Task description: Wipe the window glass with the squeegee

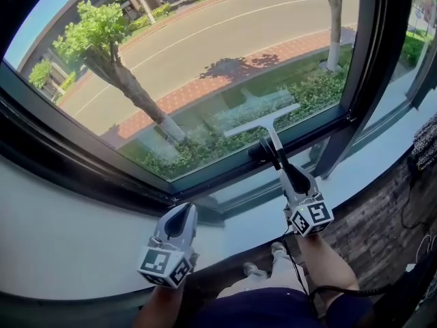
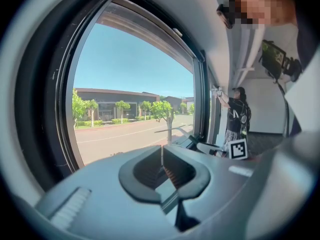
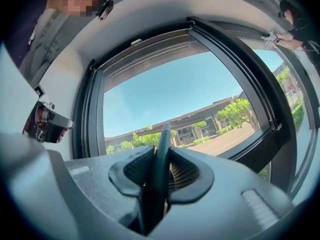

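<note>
— Squeegee (image 1: pixel 263 123) status?
— My right gripper (image 1: pixel 281 159) clamps its handle; blade lies on the glass (image 1: pixel 205 53), low, right, near the frame (image 1: pixel 225 173). Left gripper (image 1: pixel 183 212) is closed, empty, by the sill (image 1: pixel 68 238).
— Risk?
— Thin handle could twist in the jaws; blade may hit the frame, I judge.

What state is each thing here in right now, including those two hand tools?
Left hand-held gripper: shut, holding nothing.
Right hand-held gripper: shut on the handle of the squeegee.
Squeegee: held, blade up against the lower pane.
Window glass: clear, looks closed in its frame.
</note>
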Available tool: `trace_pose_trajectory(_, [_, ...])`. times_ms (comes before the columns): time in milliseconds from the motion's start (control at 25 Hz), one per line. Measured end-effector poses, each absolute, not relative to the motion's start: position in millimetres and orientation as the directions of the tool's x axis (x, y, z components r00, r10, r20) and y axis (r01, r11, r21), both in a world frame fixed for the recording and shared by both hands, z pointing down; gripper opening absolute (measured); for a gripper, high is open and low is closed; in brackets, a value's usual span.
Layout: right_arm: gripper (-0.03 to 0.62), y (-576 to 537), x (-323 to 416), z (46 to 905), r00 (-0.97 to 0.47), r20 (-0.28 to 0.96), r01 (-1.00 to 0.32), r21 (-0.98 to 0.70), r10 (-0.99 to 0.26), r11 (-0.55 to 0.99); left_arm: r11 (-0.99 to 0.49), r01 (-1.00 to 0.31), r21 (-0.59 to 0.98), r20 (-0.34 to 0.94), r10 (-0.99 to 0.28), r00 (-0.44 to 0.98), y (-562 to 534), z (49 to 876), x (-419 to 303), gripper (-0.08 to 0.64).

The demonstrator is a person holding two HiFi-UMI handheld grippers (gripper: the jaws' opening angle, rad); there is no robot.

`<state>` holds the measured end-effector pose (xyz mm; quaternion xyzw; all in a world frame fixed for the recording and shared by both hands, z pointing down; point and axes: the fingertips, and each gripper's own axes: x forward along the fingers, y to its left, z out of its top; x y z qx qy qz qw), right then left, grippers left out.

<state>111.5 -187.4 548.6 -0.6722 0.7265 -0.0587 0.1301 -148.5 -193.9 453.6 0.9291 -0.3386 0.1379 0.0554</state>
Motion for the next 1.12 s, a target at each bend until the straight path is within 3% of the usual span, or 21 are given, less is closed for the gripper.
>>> trace_pose_trajectory(1120, [0.101,-175.9,121.1,607.1,-0.135,0.106,-0.947,-0.308,-0.985,0.096,-0.718,-0.693,0.061,0.257,-0.66,0.706,-207.5,455.0,-122.5,0.009])
